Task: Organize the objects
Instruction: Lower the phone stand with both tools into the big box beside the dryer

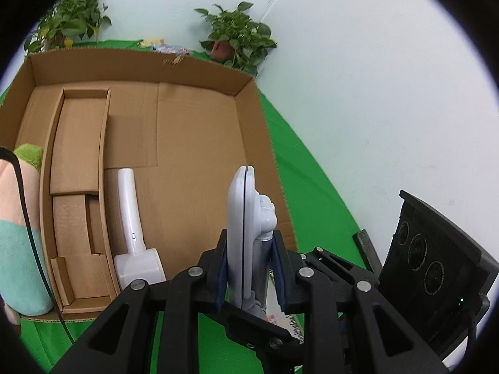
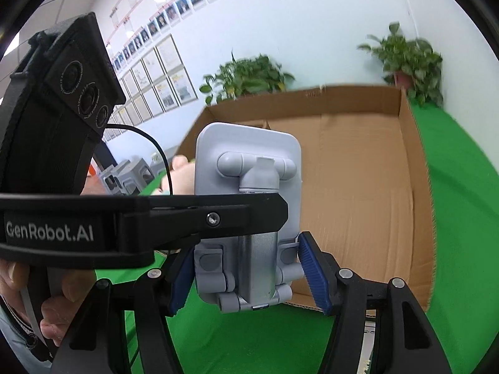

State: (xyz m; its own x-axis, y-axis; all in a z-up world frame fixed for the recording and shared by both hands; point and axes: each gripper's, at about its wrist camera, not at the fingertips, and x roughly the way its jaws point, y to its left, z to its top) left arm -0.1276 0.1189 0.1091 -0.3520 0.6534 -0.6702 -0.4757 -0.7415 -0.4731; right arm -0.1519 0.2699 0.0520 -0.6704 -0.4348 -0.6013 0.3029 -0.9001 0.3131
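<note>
A: Starting left of the cardboard box (image 1: 199, 143), what's there?

B: A soft plush toy (image 1: 18, 233), pink and mint with a fuzzy green tip, lies against the box's left wall. Inside the box, a smooth white handheld device (image 1: 134, 240) lies on the corrugated floor, beside a folded cardboard insert (image 1: 78, 143).

A: And the phone stand (image 2: 249, 199)?

B: It is grey plastic with rounded corners and a metal stem, held upright above the box's near edge. The left gripper (image 1: 251, 268) is clamped on its narrow sides, and the right gripper (image 2: 249, 274) presses ribbed blue pads (image 2: 315, 274) against its hinged base.

A: Right of the box?

B: Green cloth (image 1: 312, 193) and a leafy potted plant (image 1: 237, 37).
</note>
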